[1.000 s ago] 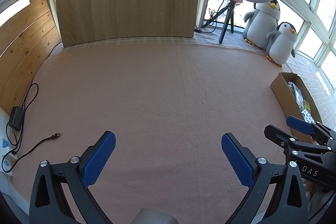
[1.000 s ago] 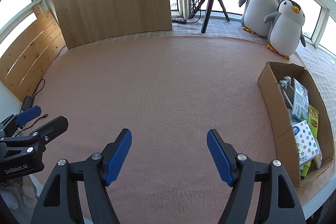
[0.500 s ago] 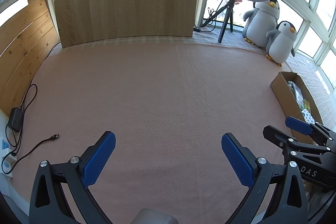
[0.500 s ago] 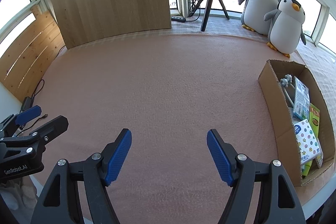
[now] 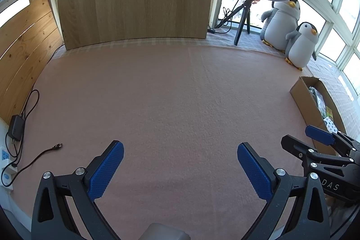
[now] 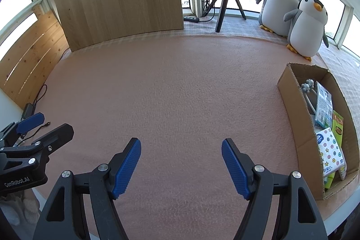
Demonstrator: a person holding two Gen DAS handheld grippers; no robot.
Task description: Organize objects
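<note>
Both grippers, left [image 5: 180, 163] & right [image 6: 181, 163], spread, empty. Star-print tissue pack [image 6: 330, 151] in cardboard box [image 6: 292, 105]: prob. light, squashy; pinch across narrow sides.

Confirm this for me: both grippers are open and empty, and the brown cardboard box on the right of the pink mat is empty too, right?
Not quite. The brown cardboard box holds packets, as the right wrist view shows. Left gripper and right gripper are open and empty.

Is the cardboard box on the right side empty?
No, in the right wrist view the cardboard box holds several packets, among them a white one with coloured stars.
</note>
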